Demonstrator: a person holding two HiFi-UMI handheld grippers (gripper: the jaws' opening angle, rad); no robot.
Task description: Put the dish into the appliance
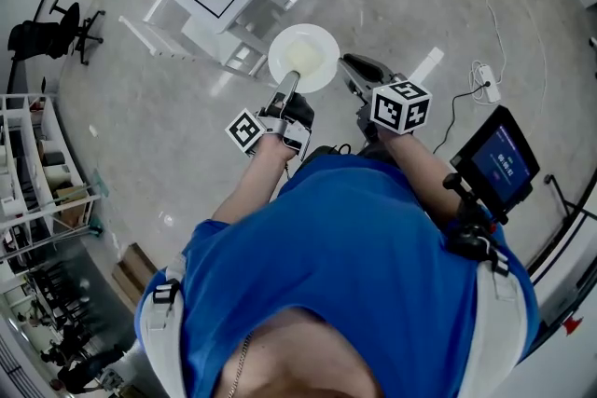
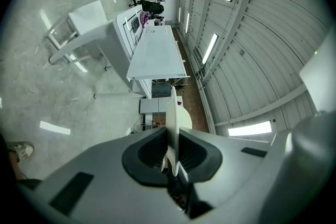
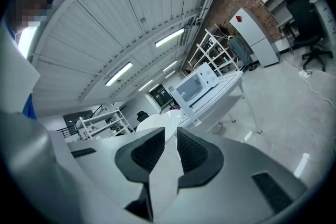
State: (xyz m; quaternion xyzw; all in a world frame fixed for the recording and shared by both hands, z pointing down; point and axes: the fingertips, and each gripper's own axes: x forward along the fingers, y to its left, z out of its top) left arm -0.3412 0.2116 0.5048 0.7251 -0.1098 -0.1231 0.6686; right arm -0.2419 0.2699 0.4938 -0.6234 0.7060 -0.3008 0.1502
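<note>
White dish [image 1: 310,49], rim clamped in left tool [image 1: 291,81]

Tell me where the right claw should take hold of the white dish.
Take the thin rim at the right-hand edge of the dish, next to the right claw. The dish lies roughly flat, face up, with the left claw clamped on its near rim. Probably best to come in level from the right, one jaw above and one below.

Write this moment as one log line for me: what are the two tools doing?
left tool: shut on white dish, gripped by rim | right tool: jaws apart, empty, beside it | microwave: ahead, not reached
</note>
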